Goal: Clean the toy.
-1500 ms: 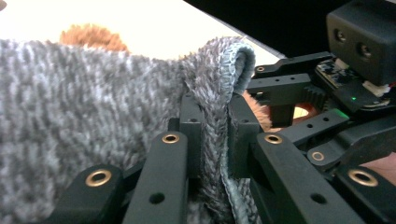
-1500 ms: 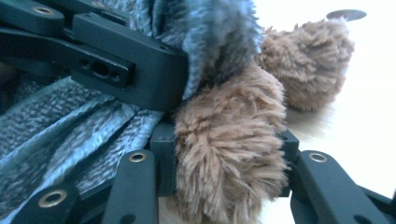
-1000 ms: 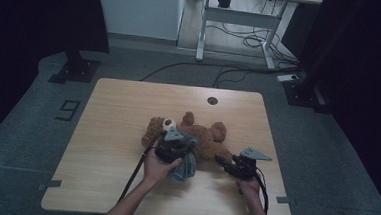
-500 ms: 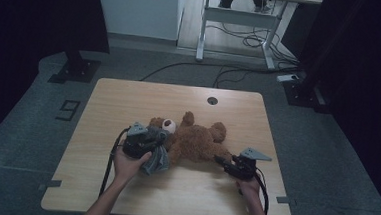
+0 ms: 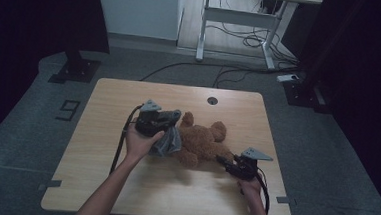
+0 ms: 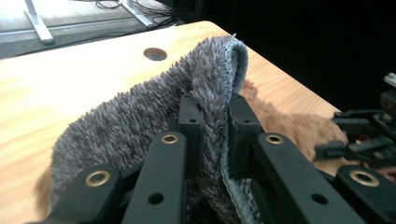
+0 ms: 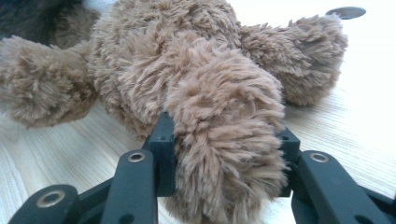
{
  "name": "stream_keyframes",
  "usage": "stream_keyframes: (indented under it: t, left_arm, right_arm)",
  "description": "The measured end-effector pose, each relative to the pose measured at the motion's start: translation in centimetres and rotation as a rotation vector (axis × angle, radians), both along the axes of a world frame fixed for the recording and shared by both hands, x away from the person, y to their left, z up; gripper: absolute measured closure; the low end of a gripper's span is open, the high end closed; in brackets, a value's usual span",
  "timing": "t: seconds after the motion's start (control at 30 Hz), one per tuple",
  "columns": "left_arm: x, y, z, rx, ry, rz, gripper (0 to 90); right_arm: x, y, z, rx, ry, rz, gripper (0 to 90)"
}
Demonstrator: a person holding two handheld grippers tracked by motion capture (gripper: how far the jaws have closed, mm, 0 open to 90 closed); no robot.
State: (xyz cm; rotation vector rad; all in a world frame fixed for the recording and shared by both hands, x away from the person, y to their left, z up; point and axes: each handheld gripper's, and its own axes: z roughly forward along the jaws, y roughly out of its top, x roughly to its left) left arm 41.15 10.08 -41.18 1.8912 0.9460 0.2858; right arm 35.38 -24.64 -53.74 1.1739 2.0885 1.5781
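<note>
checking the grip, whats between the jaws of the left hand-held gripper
A fold of grey fuzzy cloth, pinched between the jaws of the left hand-held gripper, as the left gripper view shows. The brown teddy bear lies beyond it on the table.

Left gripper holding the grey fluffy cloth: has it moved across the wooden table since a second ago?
Yes. The left gripper with the grey fluffy cloth shifted left, away from the still right gripper.

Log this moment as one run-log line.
left gripper: shut on grey cloth | right gripper: shut on teddy bear's leg | teddy bear: lying on table
</note>
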Motion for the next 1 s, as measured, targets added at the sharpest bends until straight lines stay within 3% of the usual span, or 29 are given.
stream_keyframes:
  t: [0.03, 0.07, 0.1, 0.13, 0.17, 0.27, 0.3, 0.4, 0.43, 0.57, 0.63, 0.73, 0.8, 0.9, 1.0]
  left_arm:
    - [1.0, -1.2, -0.4, 0.024, 0.023, -0.008, 78.5]
    - [1.0, -1.2, -0.4, 0.024, 0.023, -0.008, 78.4]
    - [1.7, -1.9, -1.3, 0.050, 0.063, -0.008, 78.3]
    - [1.7, -1.9, -1.3, 0.050, 0.063, -0.008, 78.4]
    - [2.2, -2.2, -2.6, 0.069, 0.101, -0.012, 78.3]
    - [2.3, -2.1, -4.0, 0.059, 0.148, -0.037, 78.1]
    - [2.0, -1.9, -4.6, 0.039, 0.148, -0.042, 78.4]
    - [1.3, -1.7, -4.8, 0.034, 0.135, -0.043, 78.7]
    - [0.6, -1.7, -5.0, 0.045, 0.122, -0.048, 78.8]
    - [-1.0, -1.9, -5.6, 0.046, 0.092, -0.066, 79.1]
    - [-1.8, -2.0, -5.8, 0.053, 0.073, -0.076, 79.2]
    - [-2.6, -2.1, -6.1, 0.061, 0.055, -0.082, 79.3]
    - [-3.4, -2.1, -6.3, 0.062, 0.043, -0.089, 79.4]
    - [-3.9, -2.0, -6.4, 0.060, 0.047, -0.095, 79.4]
    - [-4.4, -1.9, -6.5, 0.056, 0.051, -0.092, 79.4]
  right_arm:
    - [0.1, -0.3, 0.0, -0.006, 0.007, -0.011, 56.7]
    - [0.1, -0.4, 0.0, -0.008, 0.008, -0.015, 56.6]
    - [0.1, -0.6, -0.1, -0.006, 0.012, -0.022, 56.5]
    - [0.2, -0.7, -0.1, -0.003, 0.017, -0.025, 56.5]
    - [0.2, -0.9, -0.1, -0.001, 0.023, -0.026, 56.2]
    - [0.2, -1.1, -0.1, 0.000, 0.022, -0.023, 55.7]
    - [0.1, -0.9, -0.1, -0.006, 0.023, -0.018, 54.1]
    - [0.0, -0.6, 0.1, -0.020, 0.015, -0.025, 50.0]
    - [-0.3, -0.5, 0.5, -0.047, -0.002, -0.050, 41.4]
    - [-0.8, -0.6, 2.2, 0.011, -0.009, -0.080, 28.2]
    - [-0.8, -0.5, 2.9, 0.003, -0.026, -0.089, 24.8]
    - [-0.6, -0.2, 3.4, -0.004, -0.032, -0.081, 23.3]
    - [0.2, 0.7, 3.4, 0.000, -0.007, -0.050, 22.1]
    - [0.7, 2.3, 2.3, -0.057, 0.033, 0.007, 22.7]
    - [0.7, 2.5, 1.5, -0.019, 0.052, 0.033, 28.4]
